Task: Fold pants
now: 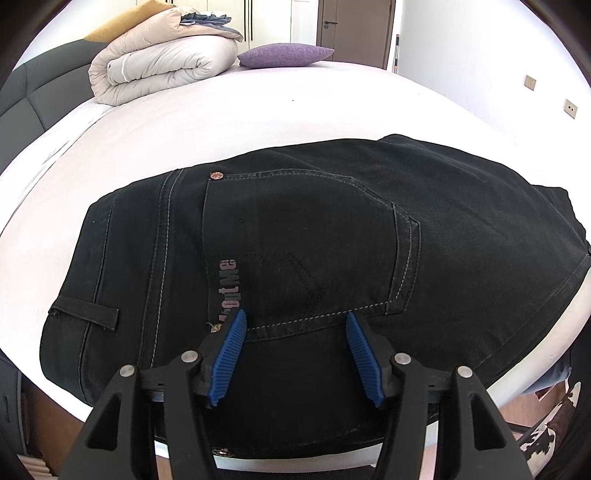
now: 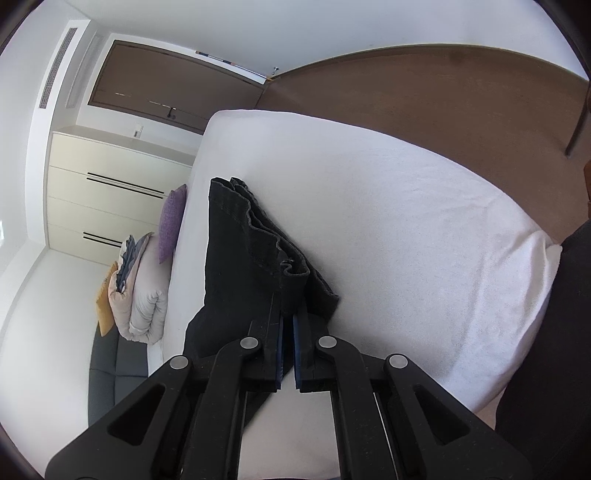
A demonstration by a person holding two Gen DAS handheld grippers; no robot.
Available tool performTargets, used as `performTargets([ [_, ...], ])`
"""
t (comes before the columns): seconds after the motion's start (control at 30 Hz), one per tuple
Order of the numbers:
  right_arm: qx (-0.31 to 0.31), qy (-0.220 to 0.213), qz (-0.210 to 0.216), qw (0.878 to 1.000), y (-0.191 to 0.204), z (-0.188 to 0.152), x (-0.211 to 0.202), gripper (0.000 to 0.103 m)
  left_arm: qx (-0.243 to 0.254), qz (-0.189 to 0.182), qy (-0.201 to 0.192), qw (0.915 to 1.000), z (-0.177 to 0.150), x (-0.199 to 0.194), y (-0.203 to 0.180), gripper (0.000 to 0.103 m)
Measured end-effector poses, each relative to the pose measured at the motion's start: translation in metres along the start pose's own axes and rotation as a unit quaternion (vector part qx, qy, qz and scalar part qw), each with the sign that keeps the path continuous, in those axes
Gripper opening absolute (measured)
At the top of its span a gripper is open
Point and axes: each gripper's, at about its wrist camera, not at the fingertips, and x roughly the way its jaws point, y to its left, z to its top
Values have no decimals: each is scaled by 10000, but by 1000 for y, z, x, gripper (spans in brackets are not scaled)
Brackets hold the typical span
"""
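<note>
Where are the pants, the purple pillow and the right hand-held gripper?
pants (image 1: 295, 229), left wrist view, back pocket.
purple pillow (image 1: 284, 54), left wrist view, top face.
right hand-held gripper (image 2: 288, 317), right wrist view, between fingertips, shut on pants.

Head count on my bed: mostly one of everything

I count one pair of black pants (image 1: 295, 229), one white bed (image 1: 221, 110), one folded duvet (image 1: 162, 62), one purple cushion (image 1: 284, 55) and one yellow pillow (image 1: 125, 22) (only its edge peeks out behind the duvet). I hold two grippers, the left gripper (image 1: 295, 321) and the right gripper (image 2: 288, 317), each with two blue pads. One brown door (image 1: 354, 22), two wall sockets (image 1: 570, 108).
</note>
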Motion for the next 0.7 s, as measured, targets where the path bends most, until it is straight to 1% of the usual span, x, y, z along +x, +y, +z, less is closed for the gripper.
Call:
performTargets([
  [0.03, 132, 41, 71, 9999, -3, 1, -2, 2, -8, -15, -6, 10000, 0, 0, 0, 60],
  [0.07, 135, -38, 55, 9999, -3, 2, -8, 4, -7, -31, -13, 10000, -1, -1, 1, 61],
  [0.1, 51, -205, -65, 9998, 0, 4, -16, 6, -5, -41, -22, 10000, -1, -1, 0, 62],
  [0.13, -83, -453, -436, 9980, 4, 6, -28, 8, -3, -41, -29, 10000, -2, -1, 0, 63],
  [0.17, -155, -668, -713, 9951, 8, 7, -39, 17, 7, -44, -37, 10000, -2, -1, -1, 64],
  [0.2, -186, -818, -661, 9943, 13, 8, -49, 25, 16, -49, -44, 10000, -2, -1, -1, 65],
  [0.23, -253, -832, -494, 9950, 21, 9, -55, 28, 21, -49, -49, 10000, -2, -1, -2, 65],
  [0.27, -385, -710, -320, 9962, 32, 6, -54, 33, 27, -50, -51, 10000, -2, 0, -2, 66],
  [0.3, -561, -396, -121, 9976, 47, -1, -47, 46, 32, -49, -52, 10000, -2, 0, -3, 66],
  [0.33, -690, -39, 117, 9975, 60, -12, -36, 50, 33, -49, -56, 10000, -2, 0, -3, 66],
  [0.37, -767, 434, 459, 9951, 74, -27, -21, 51, 30, -47, -60, 10000, -1, 1, -3, 66],
  [0.4, -738, 956, 831, 9892, 85, -47, -3, 51, 30, -43, -65, 10000, -1, 1, -3, 66],
  [0.43, -709, 1449, 1110, 9806, 102, -67, 18, 51, 32, -32, -70, 10000, -1, 1, -4, 66],
  [0.47, -720, 1866, 1253, 9718, 112, -88, 36, 51, 36, -18, -73, 10000, 0, 2, -4, 66],
  [0.5, -707, 2211, 1358, 9631, 120, -110, 54, 51, 45, -6, -78, 10000, -1, 2, -5, 66],
  [0.53, -637, 2452, 1425, 9568, 124, -128, 70, 51, 62, 3, -82, 9999, -1, 1, -5, 66],
  [0.57, -563, 2723, 1410, 9502, 127, -143, 85, 51, 70, 2, -85, 9999, -1, 1, -6, 67],
  [0.6, -509, 2996, 1305, 9437, 130, -157, 101, 51, 66, -10, -89, 9999, -1, 1, -5, 67],
  [0.63, -488, 3125, 1222, 9408, 130, -167, 111, 52, 54, -25, -95, 9999, -2, 1, -5, 67],
  [0.7, -541, 3255, 1112, 9374, 136, -179, 127, 52, 46, -32, -104, 9999, -3, 0, -5, 67],
])
